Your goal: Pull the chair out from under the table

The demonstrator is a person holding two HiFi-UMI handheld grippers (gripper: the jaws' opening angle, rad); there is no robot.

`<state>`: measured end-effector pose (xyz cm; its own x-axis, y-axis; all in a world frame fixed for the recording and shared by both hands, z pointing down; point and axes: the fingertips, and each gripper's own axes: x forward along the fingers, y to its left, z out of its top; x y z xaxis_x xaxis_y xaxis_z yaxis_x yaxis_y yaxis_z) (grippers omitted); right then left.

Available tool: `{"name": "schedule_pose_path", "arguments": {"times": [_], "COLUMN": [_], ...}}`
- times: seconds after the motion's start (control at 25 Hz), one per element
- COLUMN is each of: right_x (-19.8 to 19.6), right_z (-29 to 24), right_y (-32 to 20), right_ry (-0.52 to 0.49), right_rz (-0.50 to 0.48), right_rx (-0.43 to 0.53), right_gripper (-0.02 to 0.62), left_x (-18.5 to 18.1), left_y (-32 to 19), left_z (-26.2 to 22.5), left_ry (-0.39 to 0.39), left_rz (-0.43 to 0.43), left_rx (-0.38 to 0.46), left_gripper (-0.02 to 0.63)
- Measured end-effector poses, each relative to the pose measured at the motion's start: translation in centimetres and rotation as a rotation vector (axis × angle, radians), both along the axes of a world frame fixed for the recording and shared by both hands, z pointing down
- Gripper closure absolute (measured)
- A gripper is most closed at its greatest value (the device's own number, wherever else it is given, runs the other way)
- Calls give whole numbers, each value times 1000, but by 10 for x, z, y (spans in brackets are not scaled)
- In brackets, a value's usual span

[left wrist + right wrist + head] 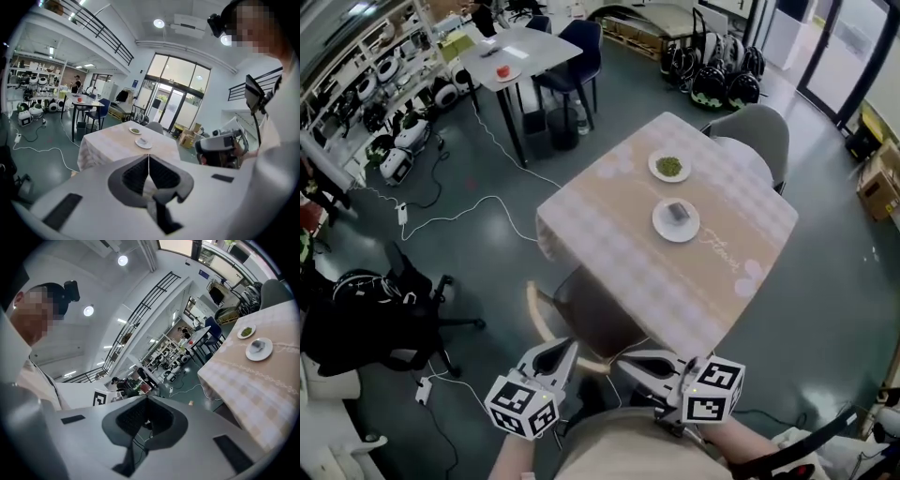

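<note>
Though they're empty, left tongs [570, 347] (right tongs [625, 361] too) sit closed.

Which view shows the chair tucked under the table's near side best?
The head view: the chair shows seat and curved back under the table. Both gripper views show the table but hardly any chair.

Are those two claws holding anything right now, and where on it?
Nothing. The left gripper and right gripper are both shut and empty, close to the chair but not gripping it.
</note>
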<state>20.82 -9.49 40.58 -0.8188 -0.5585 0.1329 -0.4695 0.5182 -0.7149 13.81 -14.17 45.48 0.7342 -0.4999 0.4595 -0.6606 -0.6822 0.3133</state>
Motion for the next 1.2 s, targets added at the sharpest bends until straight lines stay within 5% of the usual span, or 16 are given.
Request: {"name": "schedule_pose_path", "arguments": {"times": [0.36,0.52,0.6,0.68,0.76,1.0,1.2], "right_x": [-30,-43,-46,-44,-42,-27,-15], "right_z": [-3,2,3,4,8,16,18], "right_y": [2,4,7,8,9,9,10], "right_ry": [22,22,26,42,53,72,71], "right_rz": [-66,-97,-99,-92,-85,-44,-14], "right_rx": [15,2,-8,-12,-19,-47,-63], "right_gripper": [586,586,586,586,586,586,586], "left_x": [-48,-91,-103,-102,-108,-121,-122], "left_y": [1,-12,-19,-25,-30,-40,-41], "left_z": [18,67,111,156,192,243,271], "left_ry": [-60,-224,-303,-269,-207,-174,-205], "left_rz": [-113,-276,-325,-350,-414,-497,-540], "left_rx": [-7,-4,-75,-229,-359,-519,-568], "left_gripper": [599,579,519,321,224,192,193]}}
